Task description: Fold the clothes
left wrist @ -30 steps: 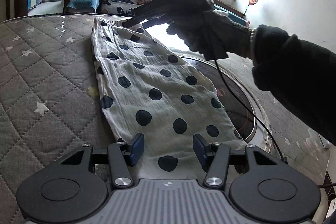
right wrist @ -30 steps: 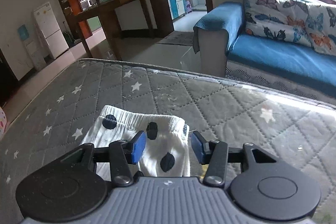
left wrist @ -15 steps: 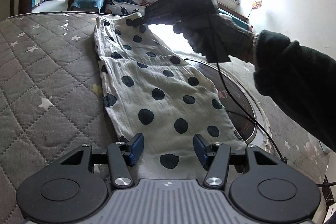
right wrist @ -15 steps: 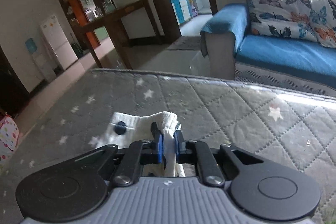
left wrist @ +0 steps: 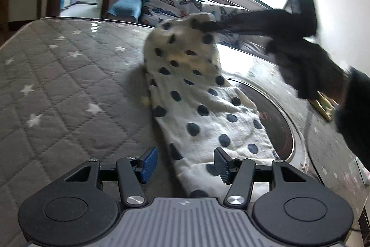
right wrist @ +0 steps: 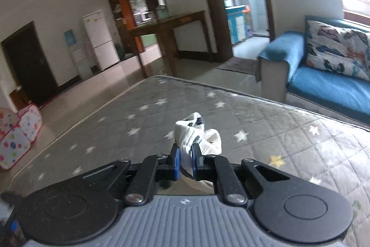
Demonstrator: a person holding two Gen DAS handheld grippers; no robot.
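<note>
A white garment with dark polka dots [left wrist: 196, 94] lies lengthwise on the grey quilted star-patterned mattress [left wrist: 57, 85]. My left gripper [left wrist: 185, 164] is open, its blue pads either side of the garment's near end. My right gripper [right wrist: 185, 160] is shut on the garment's far end [right wrist: 194, 133], which bunches up between the pads. In the left wrist view the right gripper [left wrist: 208, 26] holds that end lifted above the mattress, with the cloth hanging down from it.
A round dark disc with a metal rim [left wrist: 272, 117] sits under the garment's right side. A blue sofa with butterfly cushions [right wrist: 328, 75] stands beyond the mattress edge. A wooden table [right wrist: 166, 38], a white fridge [right wrist: 99, 38] and a spotted play tent [right wrist: 16, 133] stand across the room.
My right gripper closed on the garment's far end and lifted it up off the mattress and back toward me. My left gripper stayed open at the near end.
</note>
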